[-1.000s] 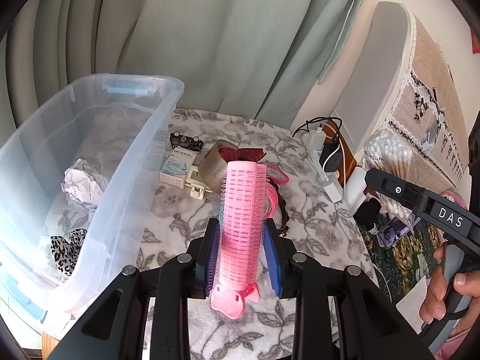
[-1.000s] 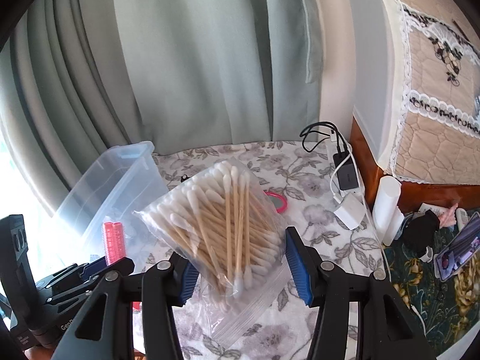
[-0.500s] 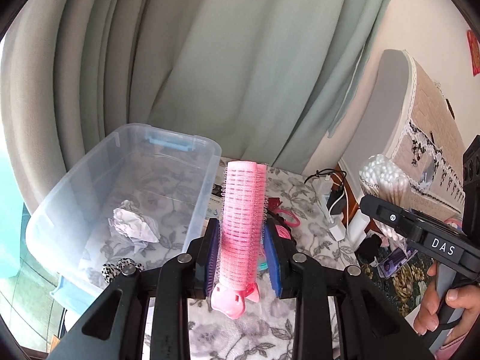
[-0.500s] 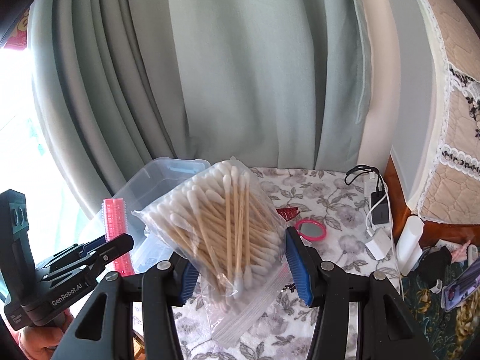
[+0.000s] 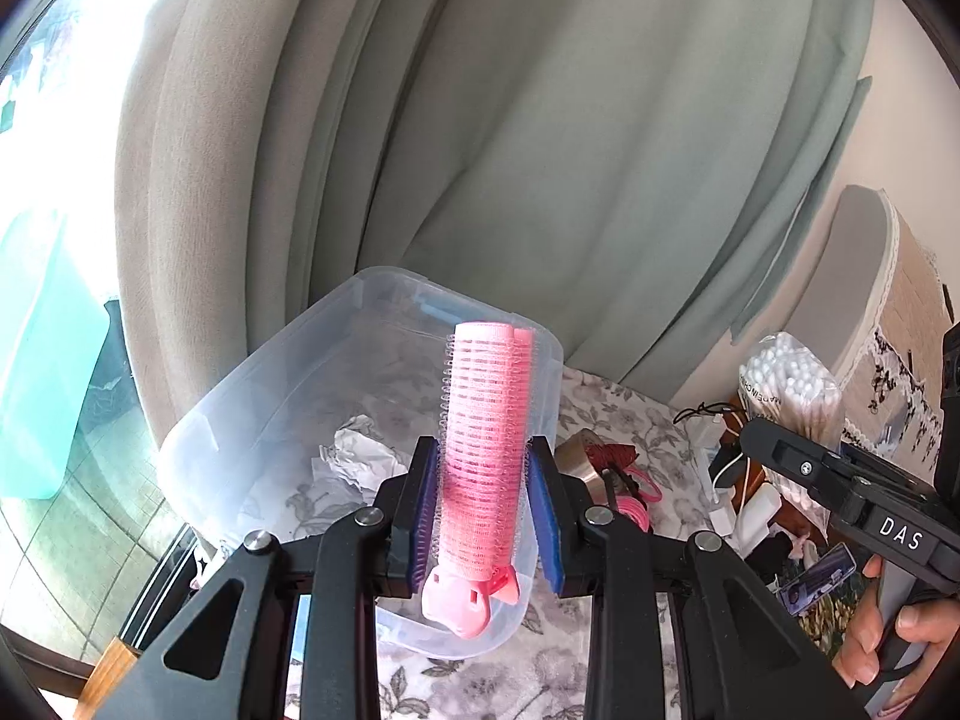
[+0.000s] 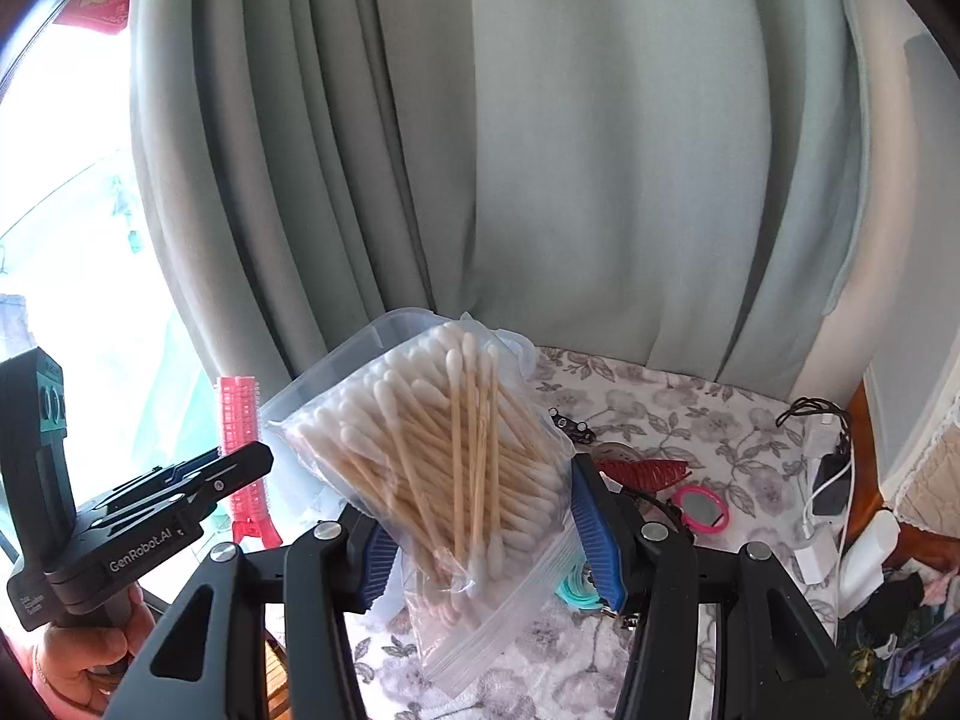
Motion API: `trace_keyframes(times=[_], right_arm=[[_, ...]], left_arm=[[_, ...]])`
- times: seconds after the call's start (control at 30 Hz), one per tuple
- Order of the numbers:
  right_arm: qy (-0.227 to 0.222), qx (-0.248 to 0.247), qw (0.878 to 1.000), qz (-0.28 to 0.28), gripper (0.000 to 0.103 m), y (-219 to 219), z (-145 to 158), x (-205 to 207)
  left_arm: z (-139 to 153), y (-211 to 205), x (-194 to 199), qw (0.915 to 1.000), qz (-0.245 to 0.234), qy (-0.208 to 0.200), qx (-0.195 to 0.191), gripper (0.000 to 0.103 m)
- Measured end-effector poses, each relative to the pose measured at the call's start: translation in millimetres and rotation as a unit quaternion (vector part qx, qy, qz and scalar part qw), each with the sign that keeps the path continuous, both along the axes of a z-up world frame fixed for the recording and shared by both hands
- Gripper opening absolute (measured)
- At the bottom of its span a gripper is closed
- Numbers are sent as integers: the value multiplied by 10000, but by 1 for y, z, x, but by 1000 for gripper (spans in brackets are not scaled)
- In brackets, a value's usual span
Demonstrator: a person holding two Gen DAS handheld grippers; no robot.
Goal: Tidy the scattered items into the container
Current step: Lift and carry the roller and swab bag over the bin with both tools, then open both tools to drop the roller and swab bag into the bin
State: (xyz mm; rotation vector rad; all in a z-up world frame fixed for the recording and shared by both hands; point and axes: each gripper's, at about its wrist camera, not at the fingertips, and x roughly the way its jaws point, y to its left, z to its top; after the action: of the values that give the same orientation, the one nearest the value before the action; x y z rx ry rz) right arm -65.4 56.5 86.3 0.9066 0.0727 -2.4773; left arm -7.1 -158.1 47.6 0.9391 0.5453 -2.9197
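Overhead, a pink roller (image 5: 485,450) is clamped upright in the left hand-held gripper (image 5: 485,504) above the clear bin (image 5: 240,420), which sits on the floral counter (image 6: 690,420). Beside it, a swab bag (image 6: 444,456) is pinched by the right hand-held gripper (image 6: 480,540).

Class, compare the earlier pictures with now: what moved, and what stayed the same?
Both grippers rose and swung toward the bin. The left gripper stayed shut on the curler, the right gripper on the swab bag. Nothing was released; the bin's contents are unchanged.
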Motion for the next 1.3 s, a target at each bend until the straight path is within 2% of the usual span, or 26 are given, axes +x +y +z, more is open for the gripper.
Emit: trace_keyframes(times=[0.2, 0.67, 0.97, 1.3], right_arm=[[-57, 87, 9997, 225, 56, -18, -6, -6], [-505, 243, 9956, 748, 56, -66, -39, -25], [-527, 428, 9917, 1088, 56, -98, -50, -32], [-635, 615, 9895, 1144, 56, -113, -60, -43]], left_arm=[[-7, -16, 0, 9998, 158, -101, 110, 30], [-29, -33, -7, 9985, 275, -377, 286, 30], [-34, -40, -13, 9975, 380, -490, 329, 30], [-45, -47, -17, 9958, 486, -712, 305, 30]])
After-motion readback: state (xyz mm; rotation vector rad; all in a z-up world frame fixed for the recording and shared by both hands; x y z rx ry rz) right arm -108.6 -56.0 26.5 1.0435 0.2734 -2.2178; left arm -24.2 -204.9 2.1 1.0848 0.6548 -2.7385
